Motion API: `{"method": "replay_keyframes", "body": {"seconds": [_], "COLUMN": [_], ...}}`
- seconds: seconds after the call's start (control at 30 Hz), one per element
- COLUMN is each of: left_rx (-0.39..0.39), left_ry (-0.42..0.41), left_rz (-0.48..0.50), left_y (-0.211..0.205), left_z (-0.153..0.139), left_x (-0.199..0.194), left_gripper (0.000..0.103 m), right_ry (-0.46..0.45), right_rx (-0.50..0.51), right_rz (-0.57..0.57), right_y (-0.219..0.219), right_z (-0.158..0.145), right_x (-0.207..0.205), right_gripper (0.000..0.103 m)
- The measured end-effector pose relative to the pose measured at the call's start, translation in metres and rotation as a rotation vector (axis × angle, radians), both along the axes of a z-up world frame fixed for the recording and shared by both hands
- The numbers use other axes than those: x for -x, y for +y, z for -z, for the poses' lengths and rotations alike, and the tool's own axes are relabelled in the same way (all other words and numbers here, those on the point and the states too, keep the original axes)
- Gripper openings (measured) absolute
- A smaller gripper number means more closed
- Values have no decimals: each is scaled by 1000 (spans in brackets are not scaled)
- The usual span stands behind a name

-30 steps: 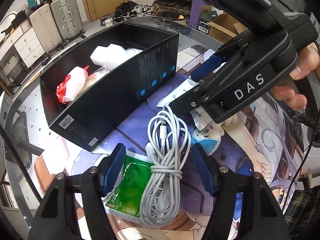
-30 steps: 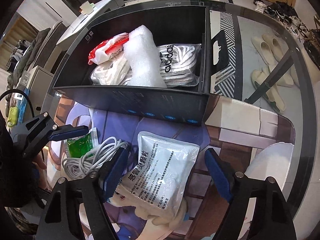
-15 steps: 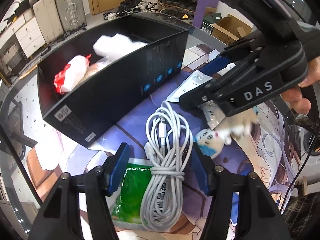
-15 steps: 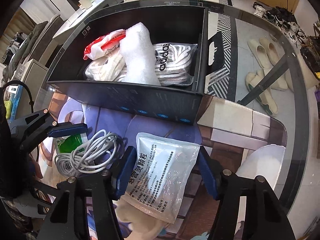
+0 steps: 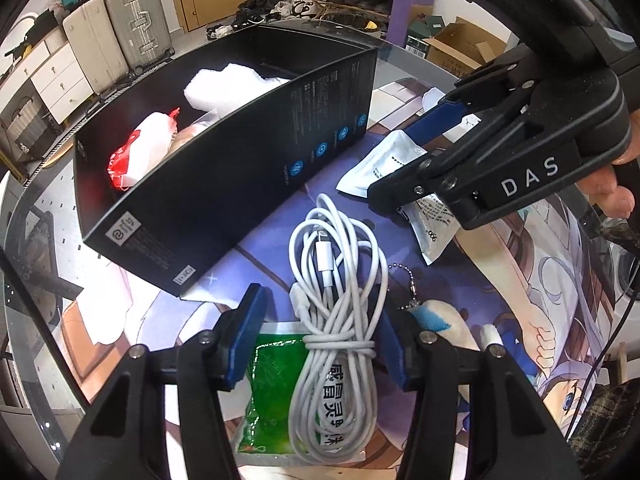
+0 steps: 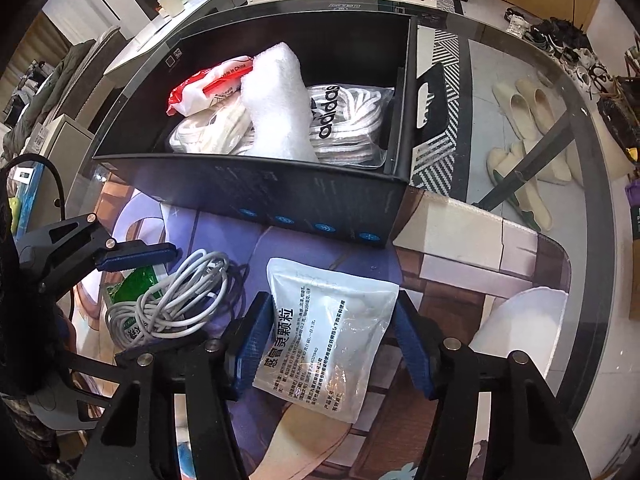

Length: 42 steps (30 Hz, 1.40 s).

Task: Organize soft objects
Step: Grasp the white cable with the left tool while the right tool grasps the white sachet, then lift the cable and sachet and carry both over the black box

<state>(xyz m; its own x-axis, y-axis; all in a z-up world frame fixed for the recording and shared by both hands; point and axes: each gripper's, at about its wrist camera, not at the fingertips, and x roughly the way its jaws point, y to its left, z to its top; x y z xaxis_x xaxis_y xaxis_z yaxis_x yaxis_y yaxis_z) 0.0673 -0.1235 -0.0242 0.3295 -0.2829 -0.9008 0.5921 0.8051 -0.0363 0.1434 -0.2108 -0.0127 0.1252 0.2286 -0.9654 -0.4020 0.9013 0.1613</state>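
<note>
Left wrist view looks steeply down along the left gripper (image 5: 318, 344), whose blue pads straddle the coiled white cable (image 5: 338, 320) lying on the printed mat (image 5: 532, 288). Its jaws are closing with the coil between them; the right-hand pad lies against the coil's edge, while the pad at nine o'clock stands clear of it, over the green packet (image 5: 276, 376) that lies under the coil. At eleven o'clock the black box (image 5: 256, 168) stands open, holding a red-and-white pack (image 5: 140, 152) and a white foam wrap (image 5: 228, 86). At two o'clock the right gripper (image 5: 404, 160) reaches in from the side, tilted down, with fingers of the person's hand (image 5: 608, 188) curled on its handle at three o'clock, and the white sachet (image 5: 400, 168) caught under its tips. Only this view shows a small plush toy (image 5: 440, 320) with a bead chain at four o'clock, just beside the coil, and suitcases (image 5: 116, 24) along the far wall.

Right wrist view points nearly straight down. At nine o'clock the left gripper (image 6: 160, 280) comes in low over the white cable (image 6: 176, 300). At six o'clock the right gripper (image 6: 332, 332) has the white sachet (image 6: 332, 332) between its half-parted pads; the pads sit at its edges, and whether they press it I cannot tell. Only here does the box's inside show fully, at twelve o'clock: two bagged bundles of white rope (image 6: 352, 120) under the foam wrap (image 6: 280, 96). Slippers (image 6: 524, 120) show through the glass table (image 6: 500, 60) at two o'clock.
</note>
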Motion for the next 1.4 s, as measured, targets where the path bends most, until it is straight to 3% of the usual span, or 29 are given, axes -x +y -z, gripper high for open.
{"method": "replay_keyframes", "body": {"seconds": [0.37,1.0,1.23,1.4], "left_rx": [0,-10,1,27], "left_ry": [-12,-10,-16,-37], "left_rz": [-57,-110,-133,-150], "left_y": [5,-1,2,8], "left_z": [-1,-1,-2,-12], "left_x": [-2,-1,0,1], "left_gripper": [27,26,26,26], "right_ry": [-15,8,-30,-29], "right_rx": [52,74,86,53], "right_rz": [-20,24,40,57], "right_y": [2,-7,-9,-22], "right_z": [-1,0,-5,-9], "right_x": [18,33,44,46], "right_gripper": [60,61,46,42]}}
